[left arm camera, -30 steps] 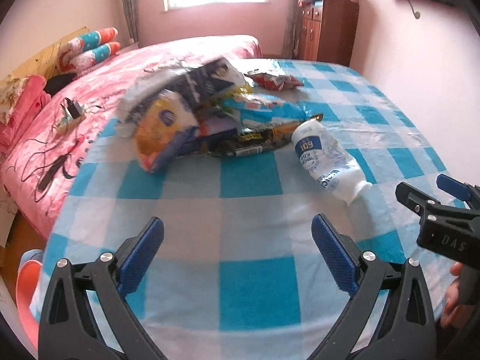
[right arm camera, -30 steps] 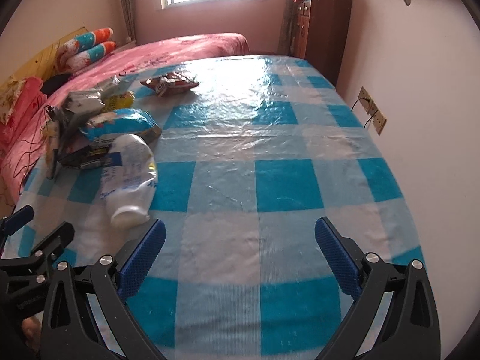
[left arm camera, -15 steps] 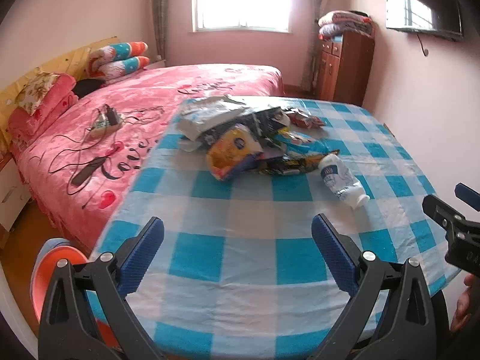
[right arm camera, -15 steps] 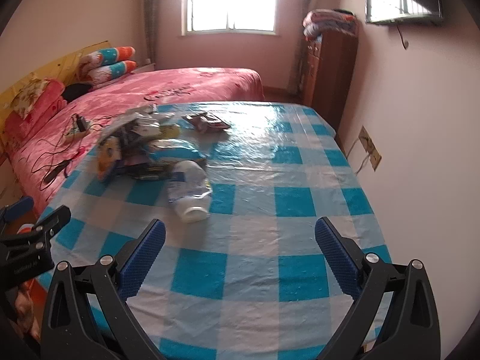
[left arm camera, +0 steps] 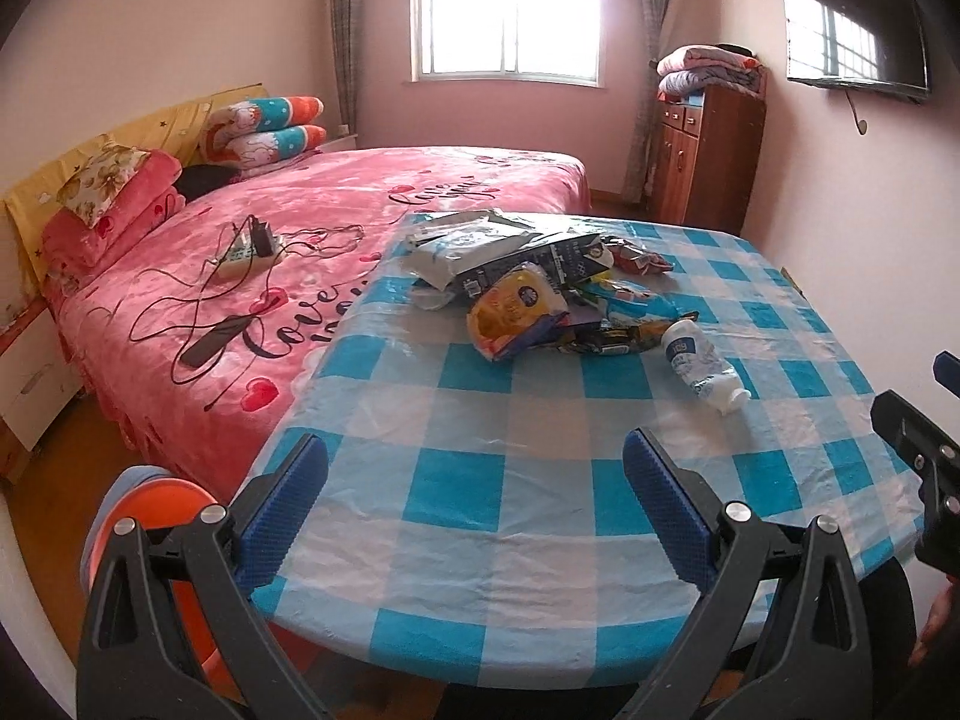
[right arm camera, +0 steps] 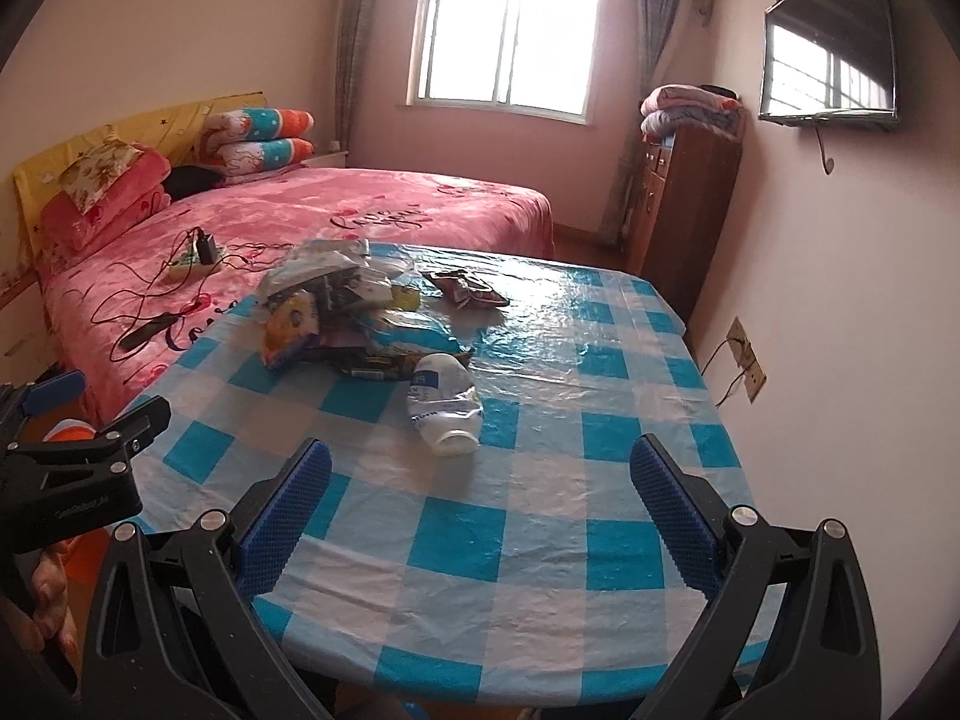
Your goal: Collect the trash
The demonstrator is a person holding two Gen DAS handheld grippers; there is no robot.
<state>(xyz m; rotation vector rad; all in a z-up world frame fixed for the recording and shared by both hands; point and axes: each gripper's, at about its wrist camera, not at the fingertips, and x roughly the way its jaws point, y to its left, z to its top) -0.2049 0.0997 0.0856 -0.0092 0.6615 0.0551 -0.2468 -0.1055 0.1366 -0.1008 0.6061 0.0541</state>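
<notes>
Pink-walled bedroom, with a table (left arm camera: 540,516) under a glossy blue-and-white checked plastic cloth parked right beside a bed (left arm camera: 312,228) in a fuzzy pink blanket. Trash sits toward the far half of the table: one crumpled white plastic bottle (left arm camera: 705,367) lying on its side, long axis running diagonally, cap end pointing toward the near edge and slightly toward the right-hand wall. It's dented and squashed, with a blue label. Its base end touches a heap of crinkly snack wrappers (left arm camera: 528,282): a yellow-orange bag in front, a light blue one, a dark flat packet and some whitish plastic on top. I can't count them exactly since they overlap. One reddish-brown wrapper (right arm camera: 471,290) lies apart, just behind the heap.

Both grippers hang over the near edge of the table, well short of the trash. The left gripper (left arm camera: 474,510) has its two blue ribbed pads spread wide with nothing between them. The right gripper (right arm camera: 480,510) is the same, wide apart and empty.

Elsewhere: a power strip (left arm camera: 243,255) with tangled black cords on the bed, a wooden cabinet (left arm camera: 708,156) with folded blankets on top, one wall-mounted TV (right arm camera: 831,54), and something round and orange (left arm camera: 150,516) down by the floor.
</notes>
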